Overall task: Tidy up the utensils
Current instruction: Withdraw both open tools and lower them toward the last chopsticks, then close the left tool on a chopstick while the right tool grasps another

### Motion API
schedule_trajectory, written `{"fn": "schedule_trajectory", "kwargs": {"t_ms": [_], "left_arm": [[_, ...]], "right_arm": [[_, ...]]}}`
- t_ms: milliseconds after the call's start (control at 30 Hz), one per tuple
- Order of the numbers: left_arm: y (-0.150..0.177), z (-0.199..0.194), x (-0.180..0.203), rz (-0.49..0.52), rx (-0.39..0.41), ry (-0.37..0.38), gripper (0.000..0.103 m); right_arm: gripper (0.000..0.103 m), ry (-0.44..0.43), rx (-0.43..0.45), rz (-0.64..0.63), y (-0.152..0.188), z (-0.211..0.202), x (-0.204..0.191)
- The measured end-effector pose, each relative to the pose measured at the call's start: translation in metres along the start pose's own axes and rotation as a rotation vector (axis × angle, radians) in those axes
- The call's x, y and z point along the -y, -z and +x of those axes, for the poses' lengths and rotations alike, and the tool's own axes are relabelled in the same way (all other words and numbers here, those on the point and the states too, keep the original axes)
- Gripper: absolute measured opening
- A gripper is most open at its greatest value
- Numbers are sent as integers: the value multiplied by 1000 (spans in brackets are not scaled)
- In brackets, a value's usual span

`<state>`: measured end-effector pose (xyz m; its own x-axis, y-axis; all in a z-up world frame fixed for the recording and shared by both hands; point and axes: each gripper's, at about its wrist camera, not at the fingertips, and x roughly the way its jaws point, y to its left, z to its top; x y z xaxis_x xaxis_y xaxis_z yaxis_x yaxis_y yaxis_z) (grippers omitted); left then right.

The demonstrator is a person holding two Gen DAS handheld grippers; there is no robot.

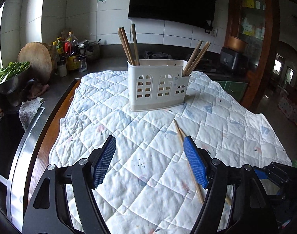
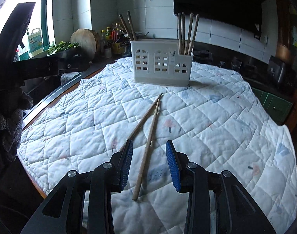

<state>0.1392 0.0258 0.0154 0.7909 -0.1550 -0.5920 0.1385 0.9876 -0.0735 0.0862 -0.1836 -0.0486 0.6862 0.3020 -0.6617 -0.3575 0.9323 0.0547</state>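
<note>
Lying crossed on the quilted cloth [image 2: 207,117] before the holder [image 2: 162,68], two chopsticks [image 2: 148,136] look light, stiff and smooth; likely to roll. Right gripper [image 2: 149,165] fingers stand open, empty, straddling one stick: grip mid-shaft. Left gripper [image 1: 149,161] is wide open, empty.

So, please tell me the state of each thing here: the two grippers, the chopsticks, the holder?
Left hand-held gripper: open, empty, above the quilt.
Right hand-held gripper: open, jaws either side of one loose chopstick, not closed on it.
Two loose chopsticks: lying flat on the quilted cloth, tips meeting near the holder.
White holder: upright on the cloth, chopsticks standing in its left and right compartments.
Dark chopsticks: in the left compartment, leaning.
Light chopsticks: in the right compartment.
</note>
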Motion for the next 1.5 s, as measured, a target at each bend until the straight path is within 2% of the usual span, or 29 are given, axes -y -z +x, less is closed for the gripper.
{"fn": "schedule_trajectory", "kwargs": {"t_ms": [267, 367, 600, 833, 1000, 1300, 1500], "left_arm": [[30, 11, 1, -29, -61, 9, 71], [37, 12, 3, -26, -72, 10, 71], [49, 21, 11, -22, -107, 31, 71], [58, 27, 18, -19, -130, 49, 71], [61, 28, 16, -34, -143, 60, 71], [70, 35, 27, -30, -174, 100, 70], [74, 40, 41, -12, -192, 130, 67]], "right_arm": [[32, -29, -69, 57, 23, 21, -3], [24, -36, -81, 70, 25, 25, -4], [18, -21, -102, 84, 30, 32, -4], [16, -11, -100, 88, 31, 32, -3], [9, 1, -93, 92, 32, 31, -1], [7, 10, -73, 105, 33, 21, 7], [7, 29, -29, 119, 25, 5, 18]]}}
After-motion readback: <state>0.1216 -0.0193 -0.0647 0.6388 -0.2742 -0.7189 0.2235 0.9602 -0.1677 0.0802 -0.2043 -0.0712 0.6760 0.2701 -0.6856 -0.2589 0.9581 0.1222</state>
